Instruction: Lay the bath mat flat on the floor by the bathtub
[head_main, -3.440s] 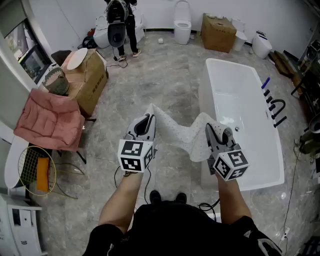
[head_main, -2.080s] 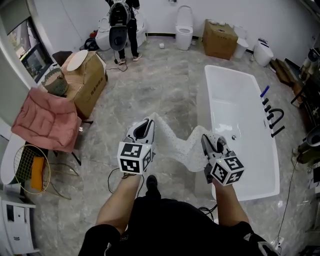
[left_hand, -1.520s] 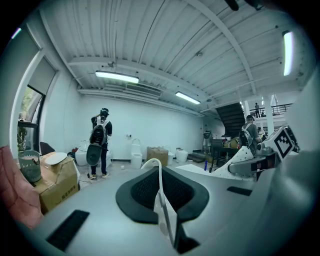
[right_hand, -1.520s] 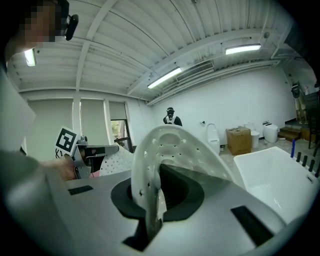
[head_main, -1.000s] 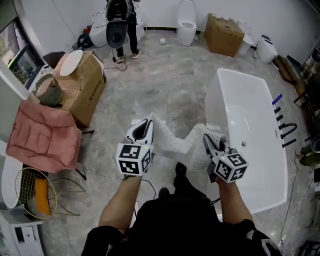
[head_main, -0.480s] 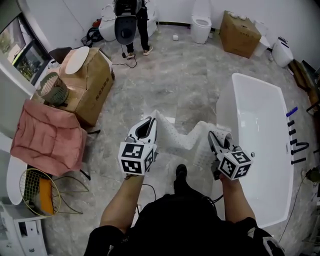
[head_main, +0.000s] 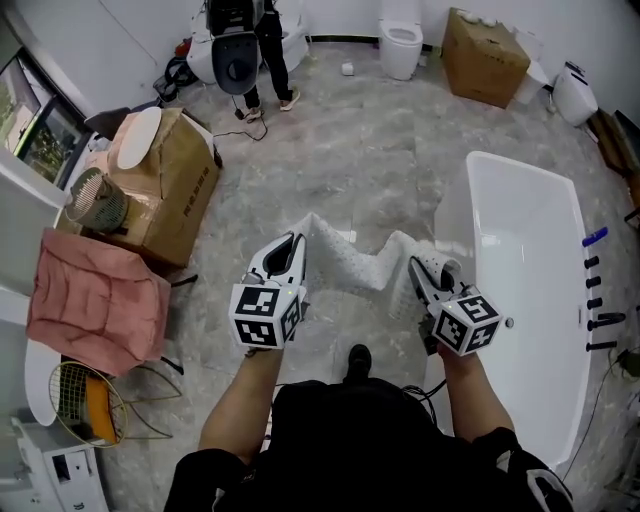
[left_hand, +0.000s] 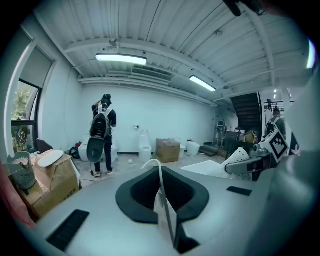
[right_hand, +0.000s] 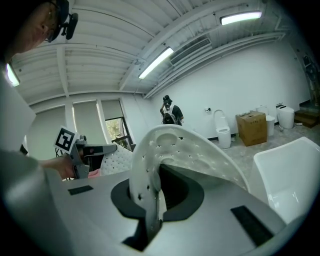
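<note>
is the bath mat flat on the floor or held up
Held up: the bath mat sags between the left gripper and right gripper, both clamped on it.

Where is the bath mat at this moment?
Head view, centre: the bath mat sags between the left gripper and right gripper, each shut on an edge, just left of the bathtub.

I can read no text anywhere. The cardboard box (head_main: 175, 180) has dark print on its side, too small to make out. Right of the box, the marker cube (head_main: 262, 318) on my left tongs (head_main: 297, 240) shows only square patterns.
</note>
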